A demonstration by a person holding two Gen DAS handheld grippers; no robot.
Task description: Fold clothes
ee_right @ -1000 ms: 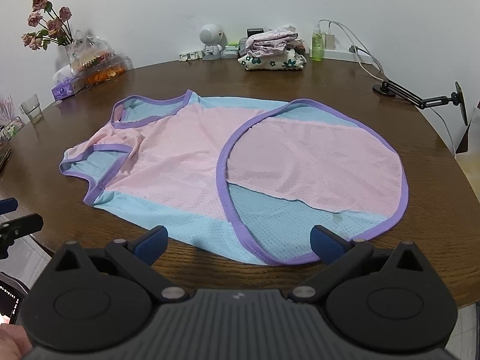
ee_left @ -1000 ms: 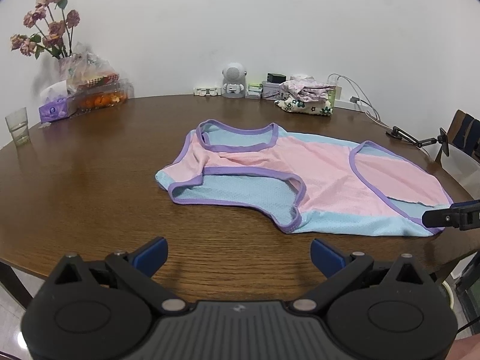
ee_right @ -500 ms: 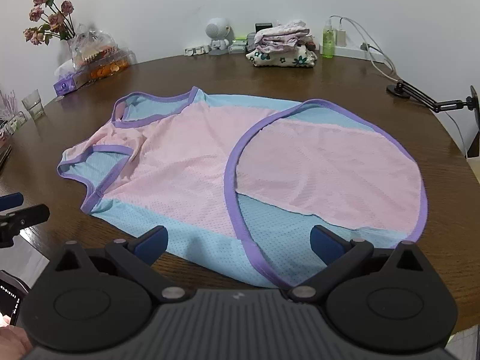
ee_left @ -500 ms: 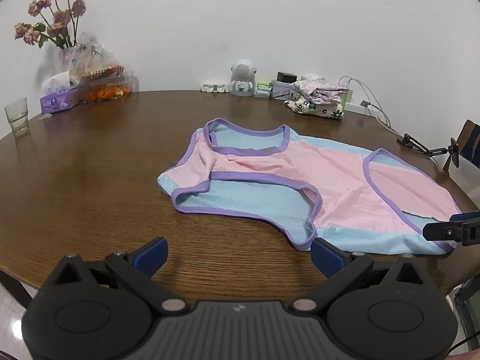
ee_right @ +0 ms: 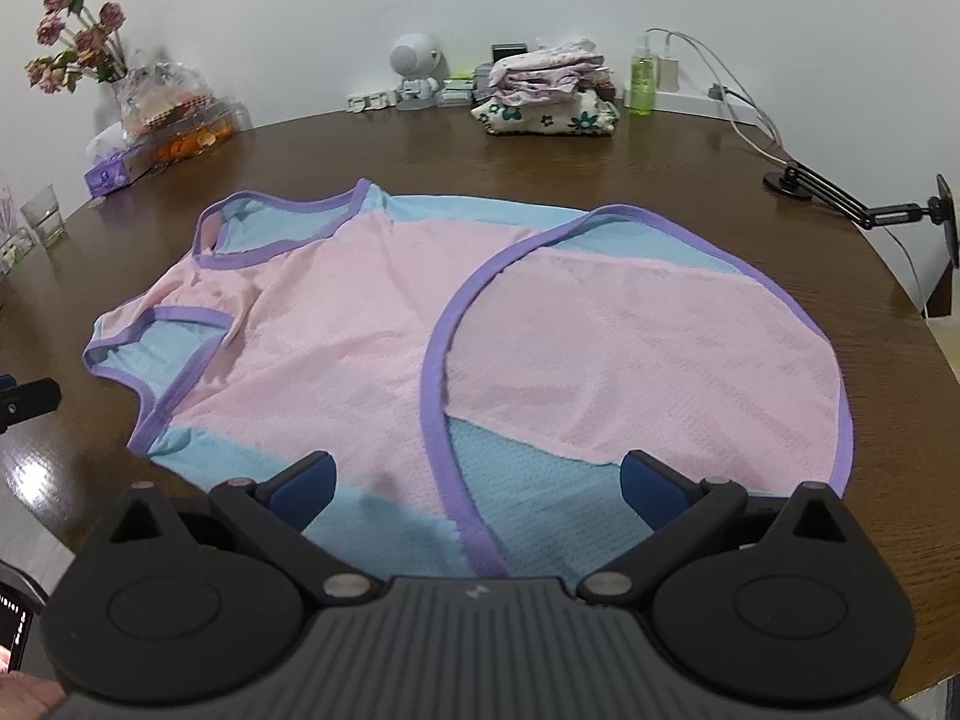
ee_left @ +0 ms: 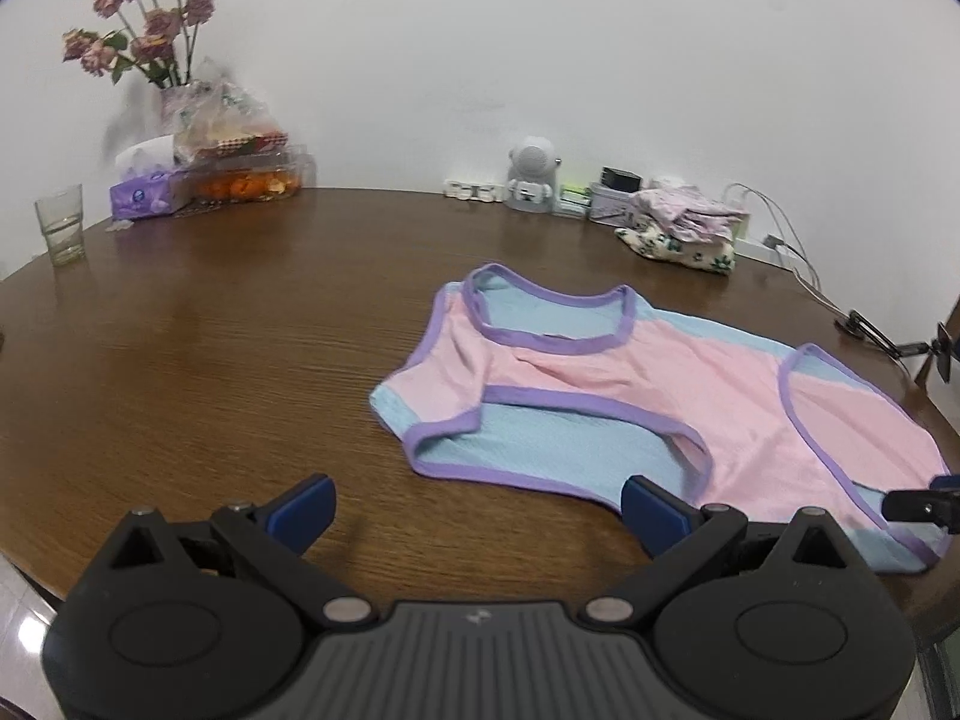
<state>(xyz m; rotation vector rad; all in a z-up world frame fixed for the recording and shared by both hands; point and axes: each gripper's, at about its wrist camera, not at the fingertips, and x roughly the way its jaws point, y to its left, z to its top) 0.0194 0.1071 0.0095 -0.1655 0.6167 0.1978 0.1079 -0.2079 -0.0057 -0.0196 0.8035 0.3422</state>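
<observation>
A pink and light-blue sleeveless top with purple trim point(ee_left: 654, 402) lies flat on the round wooden table point(ee_left: 210, 348); in the right wrist view it point(ee_right: 480, 348) fills the middle. My left gripper point(ee_left: 477, 507) is open and empty, low over the table's near edge, its right finger by the top's armhole. My right gripper point(ee_right: 477, 489) is open and empty, just above the top's hem, with the purple hem band running between its fingers. The right gripper's tip shows at the far right of the left wrist view point(ee_left: 924, 504).
A stack of folded clothes point(ee_right: 546, 93) sits at the back by the wall, with a small white robot figure point(ee_right: 414, 72), a green bottle point(ee_right: 641, 75) and cables. Flowers point(ee_left: 144, 30), a tissue box point(ee_left: 147, 195) and a glass point(ee_left: 60, 231) stand at back left. A phone arm point(ee_right: 864, 204) is right.
Both grippers have moved forward and lower toward the top. The top now lies closer and larger in both views. Neither gripper has closed.
</observation>
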